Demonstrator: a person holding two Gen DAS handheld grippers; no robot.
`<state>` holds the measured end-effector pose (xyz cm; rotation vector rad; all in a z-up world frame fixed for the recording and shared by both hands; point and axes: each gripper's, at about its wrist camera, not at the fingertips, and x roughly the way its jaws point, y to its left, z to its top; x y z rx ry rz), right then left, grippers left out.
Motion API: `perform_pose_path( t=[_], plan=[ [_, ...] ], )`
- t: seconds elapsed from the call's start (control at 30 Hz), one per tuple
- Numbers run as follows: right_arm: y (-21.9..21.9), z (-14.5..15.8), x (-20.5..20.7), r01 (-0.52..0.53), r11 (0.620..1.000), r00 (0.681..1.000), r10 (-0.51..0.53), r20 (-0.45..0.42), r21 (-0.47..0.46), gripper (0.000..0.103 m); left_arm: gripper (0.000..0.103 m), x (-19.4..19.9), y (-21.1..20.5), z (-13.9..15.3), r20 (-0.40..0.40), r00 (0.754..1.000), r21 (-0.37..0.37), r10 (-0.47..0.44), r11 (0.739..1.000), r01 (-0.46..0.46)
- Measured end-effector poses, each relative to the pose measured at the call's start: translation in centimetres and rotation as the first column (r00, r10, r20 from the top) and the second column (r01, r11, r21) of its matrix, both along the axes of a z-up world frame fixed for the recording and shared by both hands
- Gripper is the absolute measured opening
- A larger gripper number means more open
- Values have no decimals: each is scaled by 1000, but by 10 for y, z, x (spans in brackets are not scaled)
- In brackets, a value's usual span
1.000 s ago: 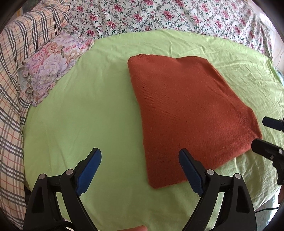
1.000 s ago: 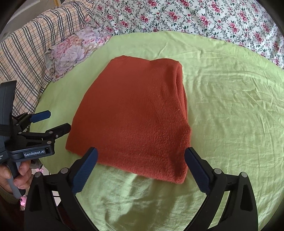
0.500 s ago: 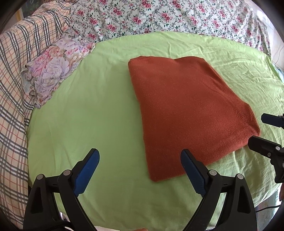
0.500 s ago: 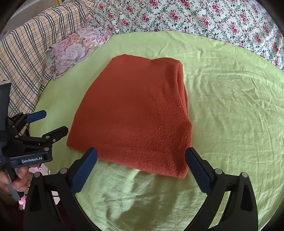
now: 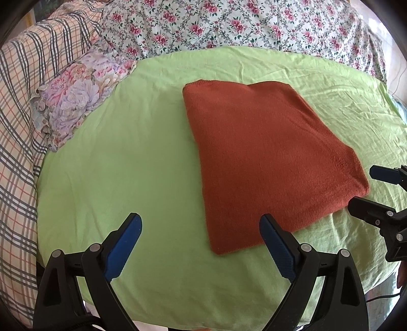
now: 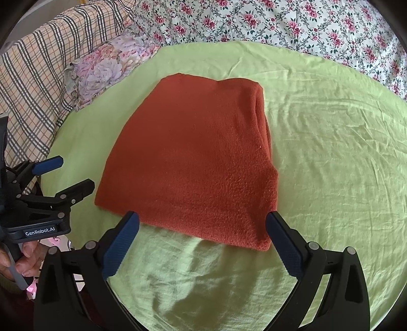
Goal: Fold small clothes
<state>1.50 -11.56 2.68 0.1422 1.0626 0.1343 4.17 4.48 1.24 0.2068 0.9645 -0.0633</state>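
Note:
A rust-orange knitted garment (image 5: 264,157) lies folded into a flat rectangle on the green sheet (image 5: 142,157); in the right wrist view (image 6: 193,163) its thick folded edge runs along the right side. My left gripper (image 5: 201,242) is open and empty, above the sheet near the garment's near-left corner. My right gripper (image 6: 203,239) is open and empty, just short of the garment's near edge. Each gripper shows in the other's view: the right one (image 5: 366,188) at the garment's right corner, the left one (image 6: 66,173) off its left side.
A floral pillow (image 5: 76,99) lies at the sheet's far left. A plaid blanket (image 5: 17,107) covers the left side and a flower-print quilt (image 5: 241,23) the far side. The bed's near edge is just below the grippers.
Both grippers have drawn back slightly from the garment, which sits a little farther away in both views. The garment has not moved and both grippers stay open.

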Motion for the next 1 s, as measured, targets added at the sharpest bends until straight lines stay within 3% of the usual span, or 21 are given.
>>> perform_pose_path(
  t=[0.37, 1.0],
  plan=[
    [-5, -1, -1, 1, 1000, 1000, -1, -3, -2, 100, 95, -7, 5, -4, -19, 1000, -38, 9, 999, -9],
    [-11, -5, 0, 30, 999, 999, -30, 30, 13, 101, 97, -14, 3, 10, 42, 999, -100, -3, 995, 7]
  ],
)
